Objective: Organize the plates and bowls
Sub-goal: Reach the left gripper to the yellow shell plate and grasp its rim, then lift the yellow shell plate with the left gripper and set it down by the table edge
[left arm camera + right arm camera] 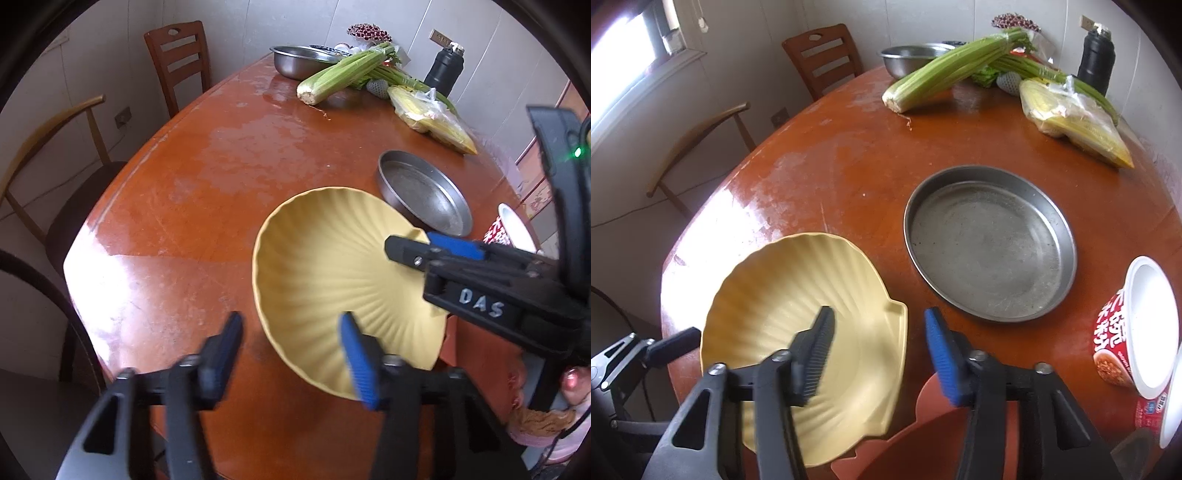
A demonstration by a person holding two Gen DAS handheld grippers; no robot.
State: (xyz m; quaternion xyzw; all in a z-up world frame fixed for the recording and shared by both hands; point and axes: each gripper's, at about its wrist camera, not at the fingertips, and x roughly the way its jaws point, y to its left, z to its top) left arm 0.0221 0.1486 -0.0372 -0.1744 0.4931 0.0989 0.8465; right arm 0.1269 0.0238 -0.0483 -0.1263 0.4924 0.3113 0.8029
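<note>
A yellow shell-shaped plate [332, 273] [798, 317] lies near the front edge of the brown table [192, 177]. A round metal pan [424, 194] [990, 243] sits just beyond it to the right. My left gripper [291, 354] is open; its blue right finger is over the plate's near rim and its left finger is outside the rim. My right gripper [879, 350] is open over the plate's right rim, one finger above the plate and one outside it. It also shows in the left wrist view [428, 247] at the plate's right edge.
A red instant-noodle cup [1134, 325] stands at the right. At the back lie celery [945, 70], a steel bowl [908, 59], bagged corn [1075, 118] and a black bottle [1095, 61]. Chairs [181, 59] stand at the left. An orange plate [923, 443] lies partly under the yellow one.
</note>
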